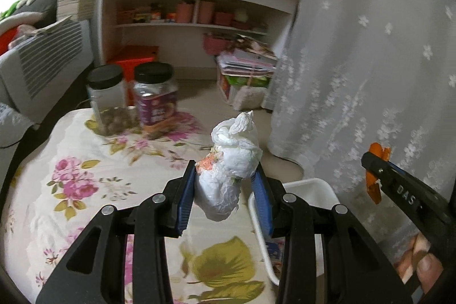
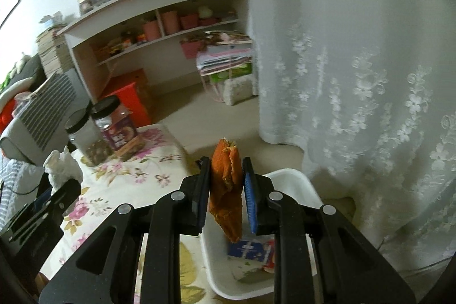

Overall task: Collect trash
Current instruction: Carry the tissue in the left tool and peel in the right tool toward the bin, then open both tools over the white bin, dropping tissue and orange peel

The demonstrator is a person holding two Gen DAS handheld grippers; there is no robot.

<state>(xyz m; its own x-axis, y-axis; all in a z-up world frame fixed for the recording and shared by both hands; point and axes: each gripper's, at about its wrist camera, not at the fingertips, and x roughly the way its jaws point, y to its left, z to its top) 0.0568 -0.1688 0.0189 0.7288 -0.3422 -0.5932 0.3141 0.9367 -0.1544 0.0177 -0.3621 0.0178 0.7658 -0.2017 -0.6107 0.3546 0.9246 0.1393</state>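
My left gripper (image 1: 226, 175) is shut on a crumpled white tissue wad (image 1: 230, 161) and holds it above the floral tablecloth (image 1: 85, 190), just left of the white bin (image 1: 307, 190). It also shows in the right wrist view (image 2: 61, 165). My right gripper (image 2: 226, 175) is shut on an orange peel (image 2: 226, 190) and holds it over the white bin (image 2: 285, 181). The bin holds a blue-and-white wrapper (image 2: 250, 248) and other scraps. The right gripper with the peel (image 1: 376, 173) shows at the right of the left wrist view.
Two black-lidded jars (image 1: 155, 96) stand at the table's far edge, one clear (image 1: 105, 93). A white flowered curtain (image 1: 370, 61) hangs close on the right. A shelf unit (image 1: 193, 13), an orange box (image 1: 134, 56) and a stacked basket (image 1: 245, 70) stand beyond. A sofa (image 1: 34, 61) is left.
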